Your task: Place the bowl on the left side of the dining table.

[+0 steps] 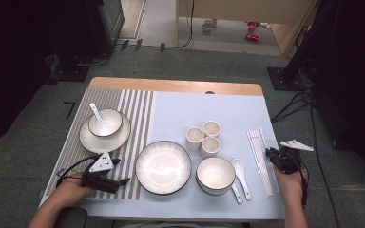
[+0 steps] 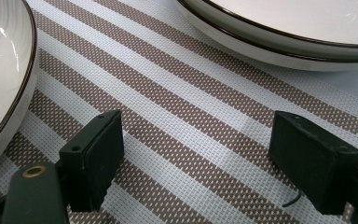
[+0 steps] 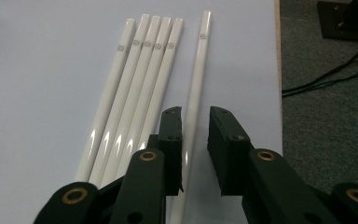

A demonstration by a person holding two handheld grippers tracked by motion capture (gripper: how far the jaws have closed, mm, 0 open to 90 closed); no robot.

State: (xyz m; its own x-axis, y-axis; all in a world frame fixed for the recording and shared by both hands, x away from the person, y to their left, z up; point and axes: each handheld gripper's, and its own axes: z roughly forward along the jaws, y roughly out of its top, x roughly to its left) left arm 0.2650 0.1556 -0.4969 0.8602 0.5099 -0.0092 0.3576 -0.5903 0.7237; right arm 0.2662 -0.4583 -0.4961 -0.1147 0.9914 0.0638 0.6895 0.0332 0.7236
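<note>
Six glossy white chopsticks; right tool parted, straddling lone round stick, not pinching.

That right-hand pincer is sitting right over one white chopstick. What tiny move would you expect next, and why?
Probably a squeeze. The right gripper has its jaws on either side of the single chopstick, which lies apart from the other five chopsticks, and a small gap shows on each side, so the pads do not seem to press yet. Closing would likely grip it alone, ready to lift.
</note>
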